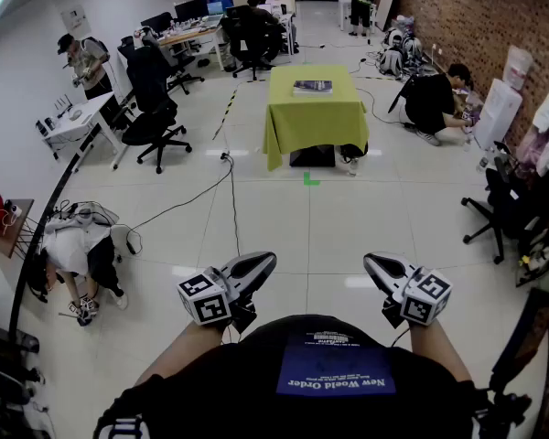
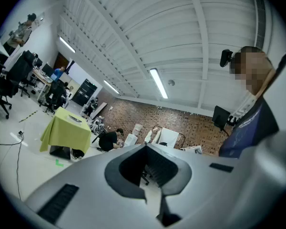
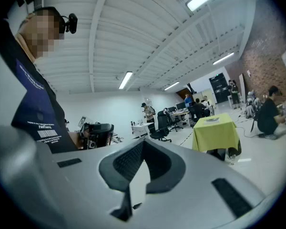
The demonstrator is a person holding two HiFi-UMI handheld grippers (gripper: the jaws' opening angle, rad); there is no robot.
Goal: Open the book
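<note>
A closed book (image 1: 312, 87) lies on a table draped in a yellow-green cloth (image 1: 313, 122), far across the room from me. Both grippers are held low, close to the person's body, well short of the table. My left gripper (image 1: 259, 264) has its jaws together and holds nothing; so does my right gripper (image 1: 376, 263). The left gripper view shows its joined tips (image 2: 145, 147), with the table (image 2: 66, 130) and book (image 2: 76, 119) small at left. In the right gripper view the tips (image 3: 144, 142) also meet, and the table (image 3: 216, 132) with the book (image 3: 211, 119) sits to the right.
White tiled floor stretches between me and the table, with a green tape mark (image 1: 311, 180) and a black cable (image 1: 231, 190) on it. A person crouches at left (image 1: 78, 254), another by the brick wall (image 1: 435, 103). Office chairs (image 1: 156, 122) and desks stand at left, a chair (image 1: 503, 210) at right.
</note>
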